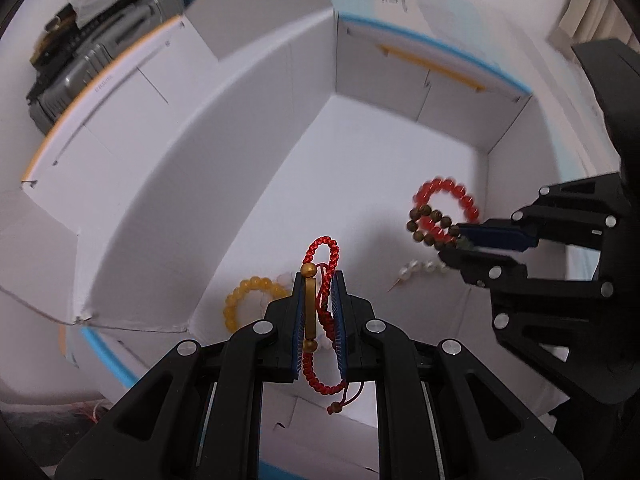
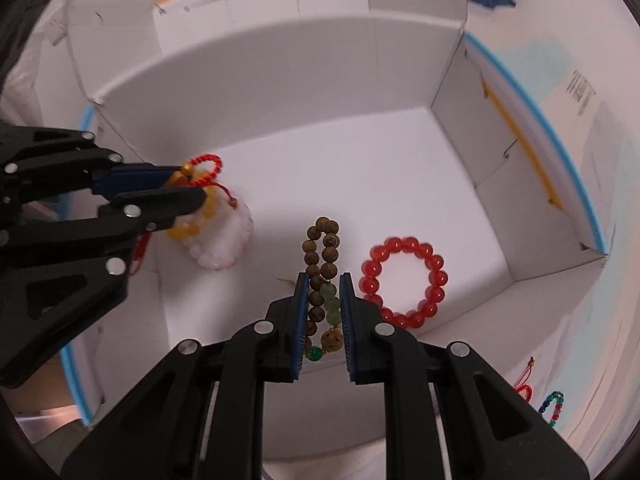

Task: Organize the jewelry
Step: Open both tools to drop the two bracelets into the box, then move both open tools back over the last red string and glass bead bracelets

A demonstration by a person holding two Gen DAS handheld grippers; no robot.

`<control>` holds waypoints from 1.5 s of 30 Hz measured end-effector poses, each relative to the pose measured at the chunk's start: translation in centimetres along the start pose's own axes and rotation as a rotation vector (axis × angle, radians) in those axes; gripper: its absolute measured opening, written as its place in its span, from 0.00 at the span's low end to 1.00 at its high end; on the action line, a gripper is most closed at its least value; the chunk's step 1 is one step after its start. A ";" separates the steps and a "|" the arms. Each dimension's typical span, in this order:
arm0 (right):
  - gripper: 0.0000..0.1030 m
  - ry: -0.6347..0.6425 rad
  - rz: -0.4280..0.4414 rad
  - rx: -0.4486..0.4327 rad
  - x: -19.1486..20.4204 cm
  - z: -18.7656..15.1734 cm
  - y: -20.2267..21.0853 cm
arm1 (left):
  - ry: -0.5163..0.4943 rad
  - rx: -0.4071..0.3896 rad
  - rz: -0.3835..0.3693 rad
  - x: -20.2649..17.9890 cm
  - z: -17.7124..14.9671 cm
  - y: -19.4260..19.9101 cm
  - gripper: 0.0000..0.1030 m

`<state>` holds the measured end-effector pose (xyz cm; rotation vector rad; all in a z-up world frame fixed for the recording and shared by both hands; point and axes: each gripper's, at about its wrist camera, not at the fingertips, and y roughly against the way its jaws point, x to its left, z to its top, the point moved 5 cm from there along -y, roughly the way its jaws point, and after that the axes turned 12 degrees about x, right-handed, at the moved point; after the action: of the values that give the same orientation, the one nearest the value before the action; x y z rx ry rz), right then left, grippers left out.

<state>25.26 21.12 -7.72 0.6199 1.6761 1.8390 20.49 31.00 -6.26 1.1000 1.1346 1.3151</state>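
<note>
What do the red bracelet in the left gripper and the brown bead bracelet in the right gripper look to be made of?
Red braided cord bracelet: woven cord, matte, plaited strands visible, with a gold-coloured bar, possibly metal. Brown bead bracelet: likely wood, dull with grain-like markings, plus pale green glossy beads, perhaps stone or glass.

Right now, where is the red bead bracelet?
In the right wrist view, the red bead bracelet lies flat on the floor of the white box, just right of the right claw, near the box's right wall.
</note>
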 end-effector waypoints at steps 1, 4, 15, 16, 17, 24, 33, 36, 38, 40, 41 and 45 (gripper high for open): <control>0.14 -0.001 -0.006 0.013 0.0 0.2 -0.3 | 0.000 0.019 0.000 0.1 0.1 -0.4 0.12; 0.14 -0.006 -0.003 0.064 0.1 0.6 -1.3 | -0.004 0.079 0.000 0.3 0.2 -1.8 0.12; 0.38 0.004 -0.013 0.050 0.1 0.7 -2.1 | 0.001 0.037 0.078 0.8 0.5 -1.7 0.20; 0.42 0.006 -0.015 0.030 0.2 0.5 -1.6 | 0.008 0.020 0.084 0.9 0.5 -1.3 0.30; 0.47 0.007 -0.018 0.015 0.3 0.3 -1.2 | 0.021 -0.003 0.086 1.0 0.5 -0.8 0.40; 0.65 -0.034 -0.049 -0.134 -0.8 -1.8 2.5 | 0.098 -0.153 0.106 1.0 -0.1 3.0 0.58; 0.83 -0.133 -0.072 -0.294 -3.6 -3.5 6.8 | 0.145 -0.267 0.092 0.1 -0.9 6.5 0.79; 0.86 -0.161 -0.085 -0.343 -4.4 -4.5 8.2 | 0.145 -0.291 0.100 -0.9 -1.2 7.1 0.83; 0.90 -0.180 -0.087 -0.366 -5.0 -5.3 8.8 | 0.146 -0.308 0.096 -1.4 -1.4 7.5 0.87; 0.91 -0.196 -0.092 -0.378 -5.7 -6.0 9.3 | 0.139 -0.317 0.097 -2.1 -1.4 7.7 0.88; 0.93 -0.201 -0.094 -0.381 -5.9 -6.3 9.4 | 0.136 -0.323 0.098 -2.5 -1.4 7.9 0.89; 0.93 -0.235 -0.107 -0.402 -7.5 -8.0 10.0 | 0.121 -0.350 0.096 -4.3 -1.3 8.8 0.93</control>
<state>24.33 9.68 1.66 0.5373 1.1246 1.8708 18.23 26.48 2.26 0.8338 0.9011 1.6031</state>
